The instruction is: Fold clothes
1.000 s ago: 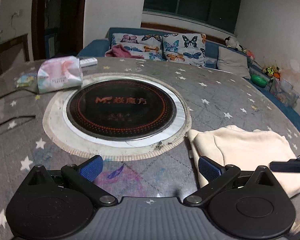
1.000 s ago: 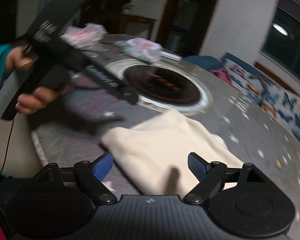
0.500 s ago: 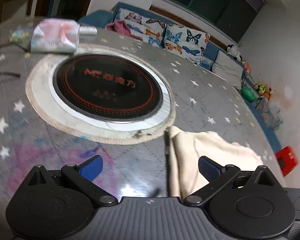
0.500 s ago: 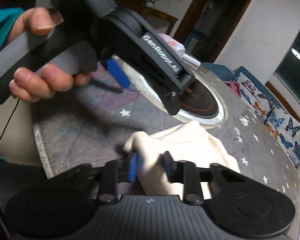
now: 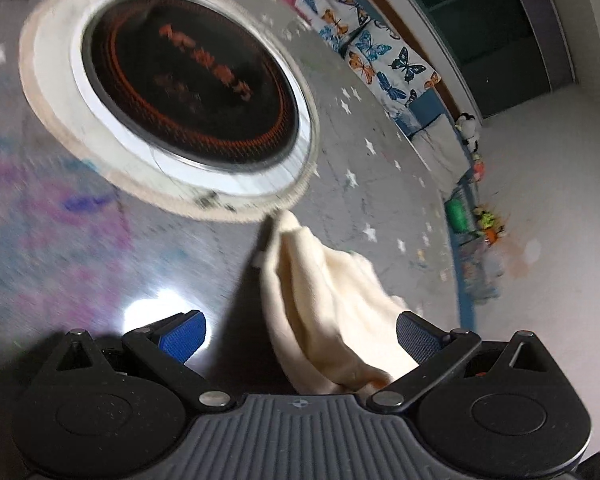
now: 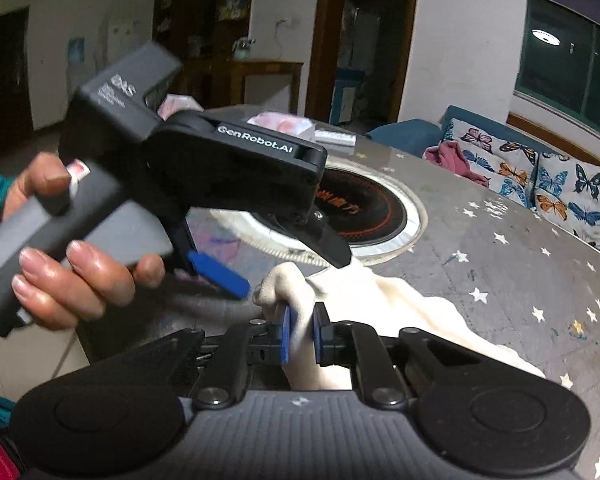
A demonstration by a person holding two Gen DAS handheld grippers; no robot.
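Observation:
A cream garment (image 5: 324,300) lies bunched on the grey star-patterned table (image 6: 500,280), near the round cooktop. In the right wrist view my right gripper (image 6: 303,332) has a raised fold of the cream garment (image 6: 412,308) between its blue pads, and its jaws are closing on it. My left gripper (image 5: 300,338) is open, rolled to one side, with the lifted cloth hanging between its spread fingers without touching the pads. The right wrist view also shows the left gripper (image 6: 276,264), held in a person's hand (image 6: 72,284), just left of and above the pinched fold.
A round black cooktop (image 5: 188,92) with a pale fringed ring sits in the table's middle. A pink-white packet (image 6: 284,124) lies beyond it. A blue sofa with butterfly cushions (image 6: 540,172) runs along the far side, under a dark window.
The right gripper went from wide open to pinching the garment's edge and lifted it. The left gripper rolled sideways and came in close beside the raised fold.

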